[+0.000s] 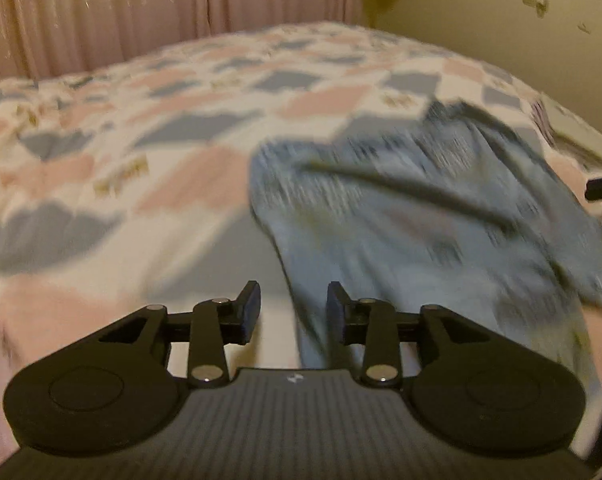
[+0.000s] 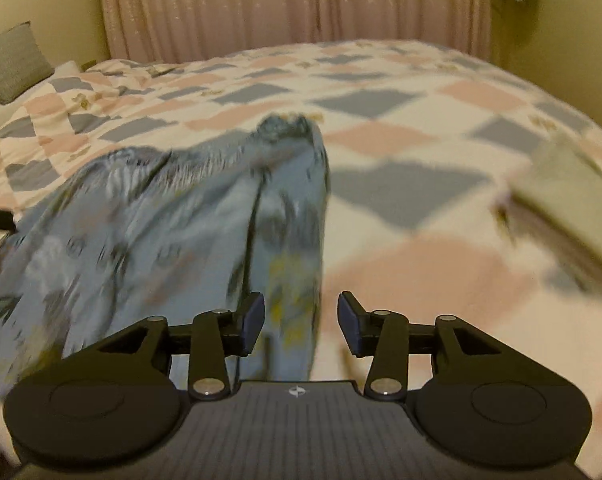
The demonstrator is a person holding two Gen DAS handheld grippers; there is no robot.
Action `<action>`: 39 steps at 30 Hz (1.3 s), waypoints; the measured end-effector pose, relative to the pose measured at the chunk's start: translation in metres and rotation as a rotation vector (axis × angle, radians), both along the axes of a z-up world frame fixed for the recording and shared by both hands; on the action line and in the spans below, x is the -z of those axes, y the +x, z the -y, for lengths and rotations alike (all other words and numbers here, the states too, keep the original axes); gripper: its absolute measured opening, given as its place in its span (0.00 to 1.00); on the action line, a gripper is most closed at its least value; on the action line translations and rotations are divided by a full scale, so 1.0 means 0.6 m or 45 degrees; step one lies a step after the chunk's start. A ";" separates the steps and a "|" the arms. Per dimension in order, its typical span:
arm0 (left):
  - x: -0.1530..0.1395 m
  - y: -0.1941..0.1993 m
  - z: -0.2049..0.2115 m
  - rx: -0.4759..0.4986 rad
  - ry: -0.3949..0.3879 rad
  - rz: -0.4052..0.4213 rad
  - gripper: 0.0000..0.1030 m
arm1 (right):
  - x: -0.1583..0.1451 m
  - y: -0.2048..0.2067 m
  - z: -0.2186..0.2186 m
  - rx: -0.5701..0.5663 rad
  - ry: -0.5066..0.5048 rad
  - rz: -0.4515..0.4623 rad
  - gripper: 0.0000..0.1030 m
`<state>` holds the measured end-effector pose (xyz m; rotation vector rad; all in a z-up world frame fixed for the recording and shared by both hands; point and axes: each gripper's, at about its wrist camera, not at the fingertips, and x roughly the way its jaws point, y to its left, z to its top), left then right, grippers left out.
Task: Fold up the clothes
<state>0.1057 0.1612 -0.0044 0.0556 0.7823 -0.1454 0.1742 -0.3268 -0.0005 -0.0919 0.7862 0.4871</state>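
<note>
Left gripper (image 1: 293,312) over bed, fingers (image 1: 249,307) parted, nothing between them.

Crumpled light-blue patterned cloth garment (image 1: 421,216) lies on the pink, grey and white diamond-patchwork bedspread (image 1: 141,140), ahead and right of the gripper; its near edge trails down past the right finger. Pink pleated curtain (image 1: 141,12) behind the bed, yellowish wall (image 1: 481,20) at right. Picture motion-blurred.
</note>
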 end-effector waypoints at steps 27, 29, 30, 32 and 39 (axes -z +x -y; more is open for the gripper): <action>0.013 -0.121 -0.004 -0.056 0.095 -0.101 0.11 | 0.007 -0.078 0.124 0.355 0.006 0.012 0.19; 0.007 -0.138 -0.003 -0.074 0.118 -0.071 0.20 | 0.004 -0.098 0.126 0.376 0.025 0.039 0.21; 0.004 -0.146 -0.002 -0.081 0.138 -0.058 0.21 | 0.000 -0.113 0.121 0.366 0.028 0.058 0.21; -0.003 -0.164 0.004 -0.067 0.196 -0.014 0.23 | -0.009 -0.144 0.107 0.327 0.026 0.104 0.24; 0.009 -0.229 0.097 0.320 0.616 0.181 0.31 | -0.009 -0.258 -0.037 -0.231 -0.184 0.248 0.30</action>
